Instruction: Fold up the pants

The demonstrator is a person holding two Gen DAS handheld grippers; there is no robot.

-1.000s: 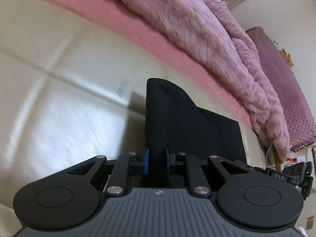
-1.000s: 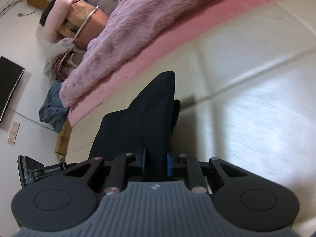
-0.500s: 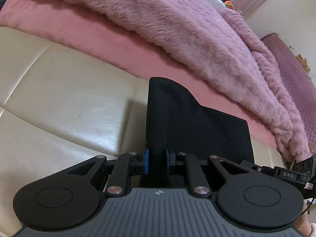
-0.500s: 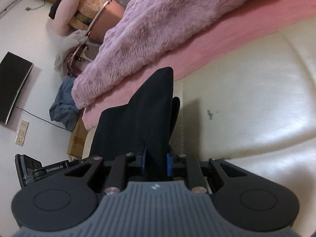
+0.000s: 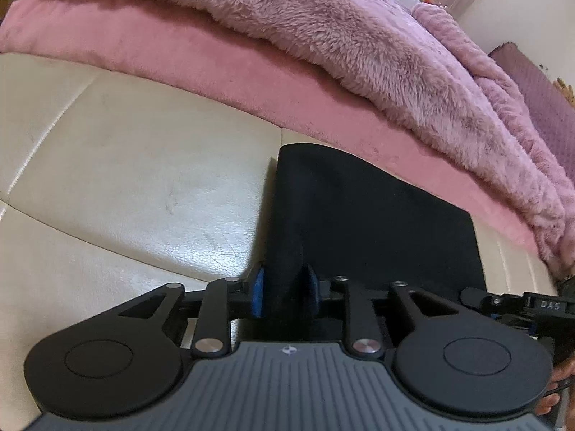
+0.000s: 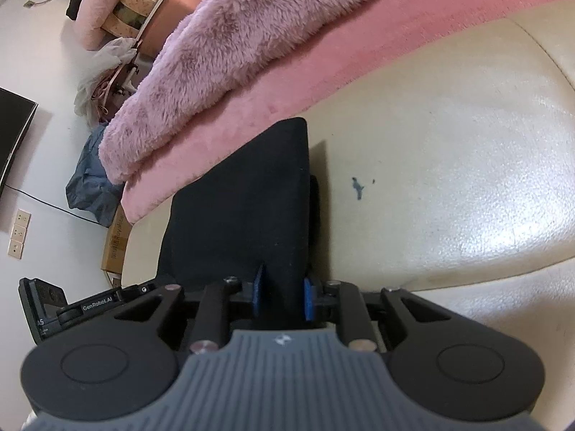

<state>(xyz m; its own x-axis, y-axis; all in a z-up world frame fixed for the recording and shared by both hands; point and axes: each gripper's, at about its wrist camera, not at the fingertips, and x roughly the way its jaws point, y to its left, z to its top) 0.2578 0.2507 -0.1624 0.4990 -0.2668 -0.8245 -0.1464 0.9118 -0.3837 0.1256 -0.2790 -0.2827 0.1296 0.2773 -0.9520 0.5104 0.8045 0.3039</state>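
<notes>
Left wrist view shows the black pants (image 5: 363,222) folded on the cream cushion (image 5: 136,186), left gripper (image 5: 285,292) just loosening on their edge, right gripper (image 6: 282,296) seemingly clamped there, so only release likely remains.

Left tongs (image 5: 285,292) seemingly loosening; pants (image 5: 359,222) between

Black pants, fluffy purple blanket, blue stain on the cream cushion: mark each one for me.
black pants (image 5: 359,222), left wrist view, flat middle of the fabric
fluffy purple blanket (image 5: 323,25), left wrist view, furry top surface
blue stain (image 6: 357,188), right wrist view, centre of the mark
</notes>
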